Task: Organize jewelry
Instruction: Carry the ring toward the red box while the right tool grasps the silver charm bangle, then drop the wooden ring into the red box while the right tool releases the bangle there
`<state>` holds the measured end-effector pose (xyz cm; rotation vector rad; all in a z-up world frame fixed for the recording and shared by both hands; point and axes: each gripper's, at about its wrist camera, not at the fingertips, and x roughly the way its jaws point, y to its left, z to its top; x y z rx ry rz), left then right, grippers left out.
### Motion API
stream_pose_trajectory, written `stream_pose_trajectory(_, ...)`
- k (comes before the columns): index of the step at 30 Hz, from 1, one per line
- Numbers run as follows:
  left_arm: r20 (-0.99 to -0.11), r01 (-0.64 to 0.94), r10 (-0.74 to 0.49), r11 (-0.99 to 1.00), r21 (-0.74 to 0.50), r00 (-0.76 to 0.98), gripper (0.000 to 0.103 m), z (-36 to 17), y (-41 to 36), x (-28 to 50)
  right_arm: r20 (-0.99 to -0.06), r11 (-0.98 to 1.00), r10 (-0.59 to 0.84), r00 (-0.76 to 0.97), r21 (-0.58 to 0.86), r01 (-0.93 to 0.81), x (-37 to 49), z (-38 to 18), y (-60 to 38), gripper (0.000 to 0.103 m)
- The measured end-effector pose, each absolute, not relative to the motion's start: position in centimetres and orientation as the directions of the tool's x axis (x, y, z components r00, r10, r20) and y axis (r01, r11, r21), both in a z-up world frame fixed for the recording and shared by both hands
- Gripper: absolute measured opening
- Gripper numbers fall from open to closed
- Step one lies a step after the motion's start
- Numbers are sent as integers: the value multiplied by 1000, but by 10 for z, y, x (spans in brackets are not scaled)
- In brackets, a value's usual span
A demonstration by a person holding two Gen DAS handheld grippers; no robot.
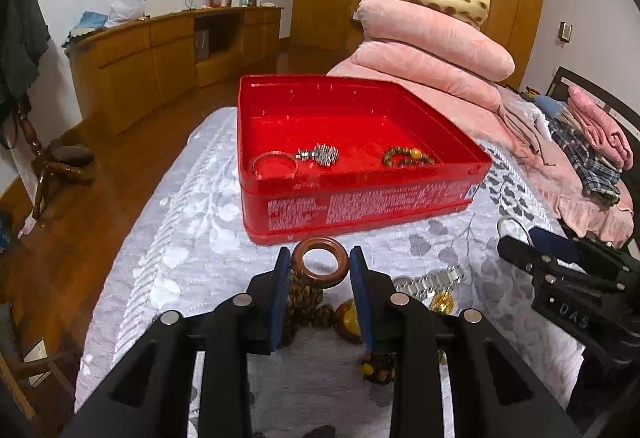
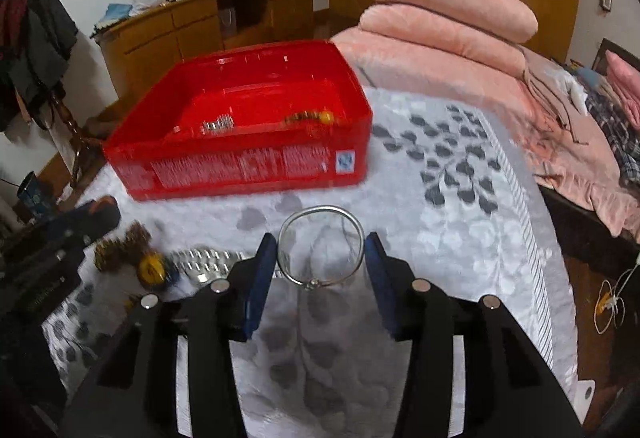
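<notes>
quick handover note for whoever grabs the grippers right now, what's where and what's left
Left gripper: shut on the brown wooden ring.
Right gripper: shut on the thin silver bangle, clear of the bedspread.
Done: the red box holds a silver bangle, a metal chain piece and a beaded bracelet.
Left: drop both held pieces in; then the metal watch band, amber beads and brown bead strand beside it.

Two wrist fisheyes, both tilted down toward the red box on the bed.
The left view sits close in front of the box's long side, facing it squarely; the right view stands further to the box's right, seeing that side at a slant. Both share the box, the pink quilts behind it and the cabinet beyond.
</notes>
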<state>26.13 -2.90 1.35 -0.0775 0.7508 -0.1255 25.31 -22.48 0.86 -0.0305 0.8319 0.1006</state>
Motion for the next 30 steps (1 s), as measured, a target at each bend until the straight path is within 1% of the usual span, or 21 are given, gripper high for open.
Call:
stream_pose_trajectory(8, -647, 74, -130, 991, -113, 752, 30, 34, -29, 284, -694, 992, 110, 712, 27, -127, 282, 46, -217, 44)
stream_pose_trajectory(12, -642, 57, -120, 991, -118, 758, 30, 44, -27, 308, -678, 991, 119, 725, 35, -129, 303, 58, -216, 44)
stream_pose_trajectory(20, -673, 10, -76, 995, -102, 736, 30, 44, -25, 367, -697, 989, 143, 702, 69, -133, 353, 56, -216, 44)
stream_pose_trajectory(25, -691, 0, -66, 995, -95, 720, 30, 35, -28, 384, -718, 988, 144, 681, 64, -141, 372, 47, -209, 46)
stream_pose_trajectory(26, -694, -3, -65, 995, -97, 717, 31, 34, -28, 386, -724, 988, 141, 675, 59, -143, 376, 45, -208, 54)
stream_pose_trajectory(27, -700, -8, -63, 995, -98, 712, 36, 32, -28, 389, -727, 989, 135, 674, 54, -140, 379, 42, -208, 64)
stream_pose_trajectory(28, -703, -9, -64, 995, -100, 708, 40, 30, -27, 390, -725, 989, 132, 676, 52, -138, 379, 41, -207, 64)
stream_pose_trajectory(30, -703, -19, -55, 995, -97, 710, 41, 28, -25, 391, -726, 990, 126, 676, 49, -132, 380, 38, -209, 64)
